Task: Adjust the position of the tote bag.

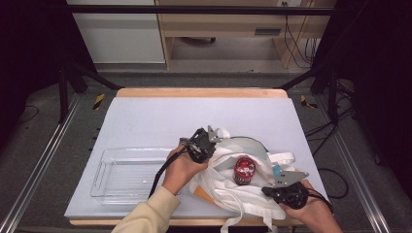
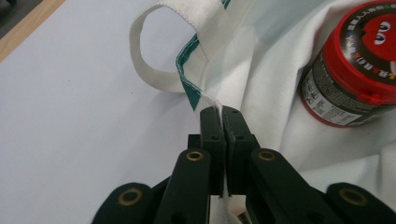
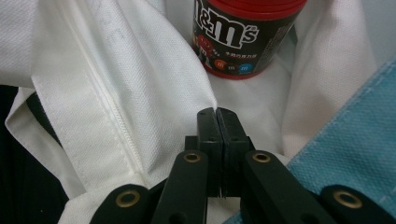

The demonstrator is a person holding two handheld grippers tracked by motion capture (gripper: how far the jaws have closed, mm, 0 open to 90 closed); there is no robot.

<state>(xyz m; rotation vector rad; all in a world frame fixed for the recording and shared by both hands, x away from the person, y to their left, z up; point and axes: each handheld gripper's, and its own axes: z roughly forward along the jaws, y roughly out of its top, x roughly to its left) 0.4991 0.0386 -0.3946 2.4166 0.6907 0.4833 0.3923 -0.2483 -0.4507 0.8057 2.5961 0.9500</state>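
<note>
A white cloth bag (image 1: 226,191) lies crumpled at the table's near right, with a red-lidded M&M's jar (image 1: 244,170) standing in its folds. My left gripper (image 1: 210,145) is at the bag's left top edge. In the left gripper view its jaws (image 2: 223,112) are shut on the bag's cloth (image 2: 261,70) by the green trim, and the jar (image 2: 355,70) lies to the right. My right gripper (image 1: 268,188) is at the bag's near right. Its jaws (image 3: 217,113) are shut on a fold of white cloth (image 3: 116,70), and the jar (image 3: 243,32) stands just ahead.
A clear plastic tray (image 1: 104,179) sits on the white mat at the near left, beside the left forearm. A bag handle loop (image 2: 140,60) lies on the mat. Light blue cloth (image 3: 345,140) shows at the right gripper's right. The mat's far half (image 1: 194,111) is bare.
</note>
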